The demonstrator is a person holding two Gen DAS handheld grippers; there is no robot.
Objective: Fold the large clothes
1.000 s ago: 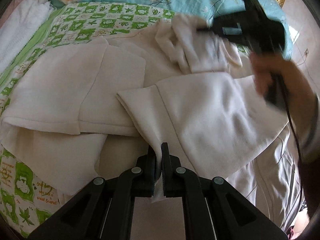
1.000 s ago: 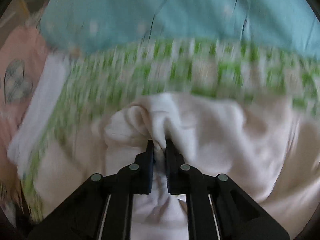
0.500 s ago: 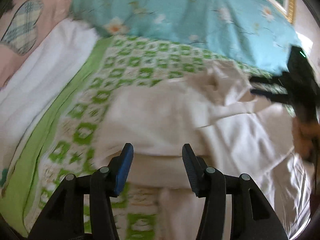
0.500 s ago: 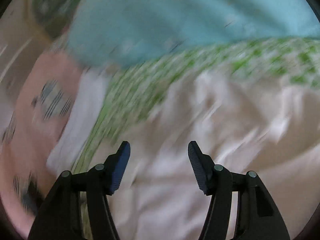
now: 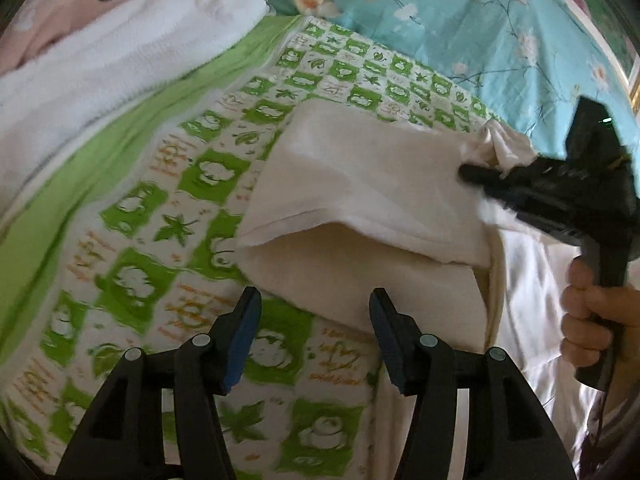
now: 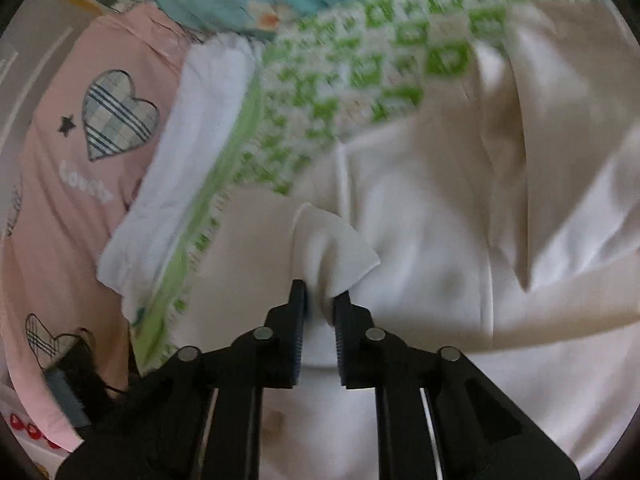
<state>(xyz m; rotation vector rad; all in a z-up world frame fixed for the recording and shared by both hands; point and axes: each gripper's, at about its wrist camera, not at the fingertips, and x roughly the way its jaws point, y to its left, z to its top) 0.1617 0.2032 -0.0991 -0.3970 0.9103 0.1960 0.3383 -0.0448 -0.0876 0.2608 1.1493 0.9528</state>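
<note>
Soft cream garment (image 6: 440,200) bunched in right gripper (image 6: 320,300).

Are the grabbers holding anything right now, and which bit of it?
The right gripper has just closed and pinches a bunched corner of the cream garment. The left gripper is open and holds nothing.

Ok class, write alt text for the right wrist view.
The right gripper pinches a bunched corner of the cream garment, which is spread over a green-checked quilt. A white towel and pink heart-print bedding lie to the left.
</note>
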